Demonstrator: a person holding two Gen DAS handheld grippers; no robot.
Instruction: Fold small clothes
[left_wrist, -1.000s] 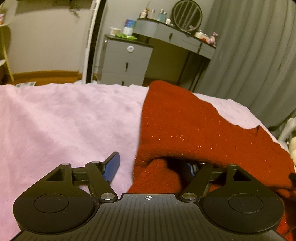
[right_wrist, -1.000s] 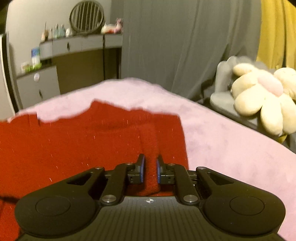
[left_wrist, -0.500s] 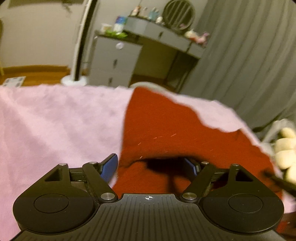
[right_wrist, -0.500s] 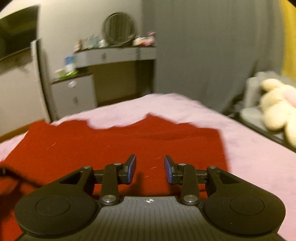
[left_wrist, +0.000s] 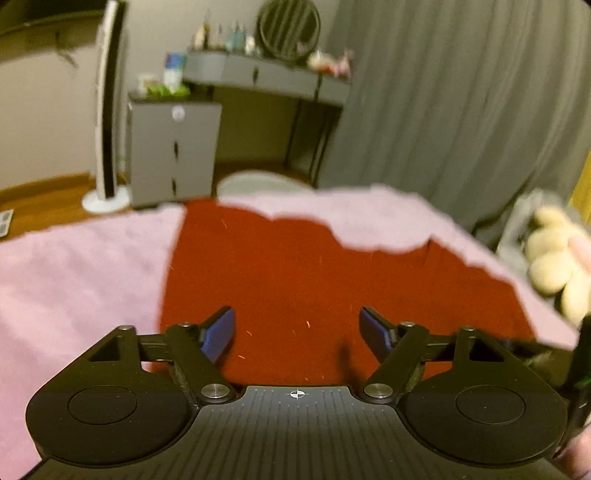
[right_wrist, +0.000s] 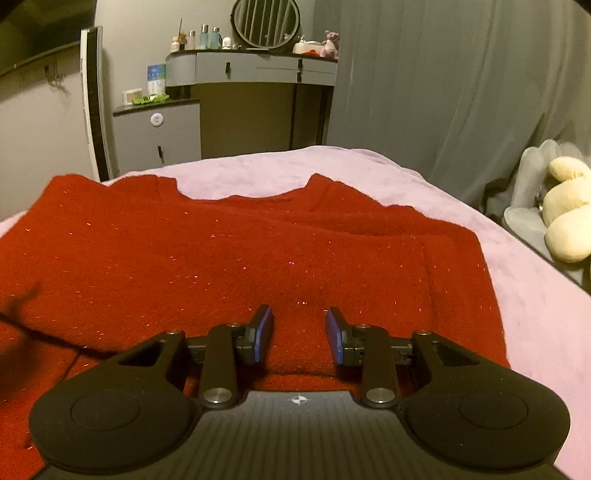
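A red glittery knit garment (right_wrist: 240, 254) lies flat on the pink blanket (right_wrist: 535, 306), with its right side folded inward. It also shows in the left wrist view (left_wrist: 295, 273), somewhat blurred. My left gripper (left_wrist: 297, 328) is open wide and empty above the garment's near left part. My right gripper (right_wrist: 299, 334) is open and empty just above the garment's near edge, left of the folded right strip.
The pink blanket (left_wrist: 74, 269) covers the bed. Beyond the bed stand a grey cabinet (right_wrist: 159, 133), a vanity desk with a round mirror (right_wrist: 266, 22) and a tower fan (right_wrist: 94, 103). A cream plush toy (right_wrist: 565, 221) sits on the right beside grey curtains.
My right gripper opened and let go of the red fabric. My left gripper came out from under the folded edge, which now lies flat. Both grippers pulled back and rose.
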